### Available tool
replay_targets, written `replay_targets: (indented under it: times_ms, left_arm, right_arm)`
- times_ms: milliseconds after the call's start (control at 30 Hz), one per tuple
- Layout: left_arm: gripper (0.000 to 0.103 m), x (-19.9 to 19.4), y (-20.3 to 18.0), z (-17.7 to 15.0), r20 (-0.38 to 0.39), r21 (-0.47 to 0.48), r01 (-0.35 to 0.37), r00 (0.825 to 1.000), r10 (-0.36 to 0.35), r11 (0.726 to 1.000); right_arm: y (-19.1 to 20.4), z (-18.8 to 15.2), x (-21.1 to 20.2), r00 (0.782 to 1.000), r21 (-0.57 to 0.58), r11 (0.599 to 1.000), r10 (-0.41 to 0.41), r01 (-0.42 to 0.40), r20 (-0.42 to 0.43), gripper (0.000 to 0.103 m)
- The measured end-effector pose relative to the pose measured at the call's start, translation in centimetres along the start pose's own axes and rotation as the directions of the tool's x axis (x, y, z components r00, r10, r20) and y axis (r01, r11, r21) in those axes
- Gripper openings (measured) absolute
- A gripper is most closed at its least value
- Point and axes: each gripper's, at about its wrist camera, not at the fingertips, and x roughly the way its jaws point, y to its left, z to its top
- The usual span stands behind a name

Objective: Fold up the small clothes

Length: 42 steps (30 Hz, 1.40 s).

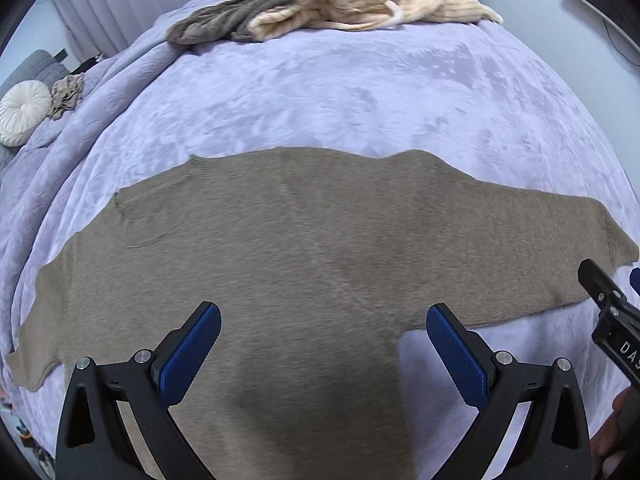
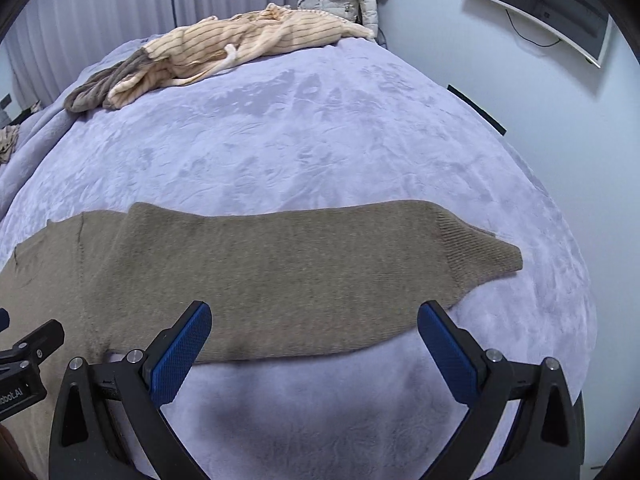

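Observation:
A taupe knitted sweater (image 1: 304, 248) lies spread flat on the lilac bed cover (image 1: 340, 96), sleeves stretched out to both sides. My left gripper (image 1: 322, 314) hovers open over the sweater's body, nothing between its blue pads. In the right wrist view the sweater's right sleeve (image 2: 300, 276) runs across the frame to its ribbed cuff (image 2: 480, 252). My right gripper (image 2: 314, 312) stands open just above the sleeve's near edge, holding nothing. The right gripper's black finger (image 1: 608, 300) shows at the left wrist view's right border, and the left gripper's finger (image 2: 28, 348) shows at the right wrist view's left border.
A heap of cream striped and grey-brown clothes (image 1: 340, 4) lies at the far end of the bed. A round white cushion (image 1: 22, 114) and a small beige garment (image 1: 66, 94) sit at the far left. A wall-mounted screen (image 2: 544, 4) hangs on the right wall.

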Motion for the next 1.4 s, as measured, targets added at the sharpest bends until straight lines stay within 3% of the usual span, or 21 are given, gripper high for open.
replay_targets:
  times_ms: [333, 467, 600, 633, 700, 733, 767, 967, 1167, 1267, 1333, 1400]
  left_arm:
    - [0.103, 2.2, -4.9, 0.2, -0.043, 0.062, 0.015, 0.999, -0.013, 0.998]
    - [0.103, 3.0, -5.6, 0.2, -0.058, 0.063, 0.018, 0.998, -0.014, 0.998]
    - [0.103, 3.3, -5.2, 0.6, -0.053, 0.042, 0.02, 0.998, -0.018, 0.999]
    - [0.103, 3.3, -4.8, 0.8, -0.047, 0.028, 0.023, 0.999, -0.022, 0.999]
    - [0.103, 3.5, -4.0, 1.3, -0.039, -0.003, 0.025, 0.999, -0.025, 1.0]
    - [0.103, 3.5, -3.5, 1.5, -0.032, -0.02, 0.023, 0.999, -0.024, 1.0]
    - [0.103, 3.7, -2.9, 1.7, -0.027, -0.04, 0.015, 1.0, -0.016, 0.999]
    - [0.103, 6.5, -1.4, 2.0, -0.082, -0.079, -0.018, 0.997, 0.012, 0.997]
    - [0.103, 8.5, -2.3, 2.0, -0.118, -0.051, -0.018, 0.993, 0.012, 0.999]
    - [0.103, 7.3, -1.9, 2.2, -0.085, -0.079, 0.045, 0.995, -0.052, 0.996]
    - [0.103, 7.8, -2.2, 2.2, -0.103, -0.039, -0.003, 0.995, -0.001, 0.999]
    - [0.103, 8.0, -2.1, 2.2, -0.139, -0.024, 0.013, 0.99, -0.016, 1.0]
  right_arm:
    - [-9.9, -0.3, 3.3, 0.997, 0.158, 0.985, -0.062, 0.07, -0.053, 0.101]
    - [-13.0, 0.0, 5.9, 0.997, 0.231, 0.973, 0.03, -0.012, -0.075, 0.082]
    - [-13.8, 0.8, 7.9, 0.995, 0.251, 0.965, 0.087, -0.074, -0.043, 0.077]
    - [-13.8, 1.1, 8.2, 0.994, 0.254, 0.963, 0.101, -0.091, -0.028, 0.072]
    - [-14.0, 1.6, 8.6, 0.989, 0.256, 0.956, 0.145, -0.142, 0.006, 0.046]
    - [-14.1, 1.8, 8.9, 0.986, 0.264, 0.95, 0.169, -0.166, 0.01, 0.026]
    - [-14.2, 2.0, 9.1, 0.981, 0.272, 0.944, 0.191, -0.187, 0.013, 0.016]
    - [-15.4, 1.2, 5.3, 0.956, 0.285, 0.919, 0.227, -0.273, 0.185, 0.013]
    - [-15.2, 0.8, 5.1, 0.978, 0.278, 0.947, 0.119, -0.164, 0.172, 0.013]
    - [-14.8, 0.8, 4.7, 0.984, 0.258, 0.959, 0.08, -0.12, 0.16, 0.013]
    - [-14.4, 0.7, 3.9, 0.983, 0.245, 0.963, 0.069, -0.11, 0.168, 0.013]
    - [-14.1, 0.9, 2.9, 0.982, 0.237, 0.965, 0.071, -0.113, 0.175, 0.013]
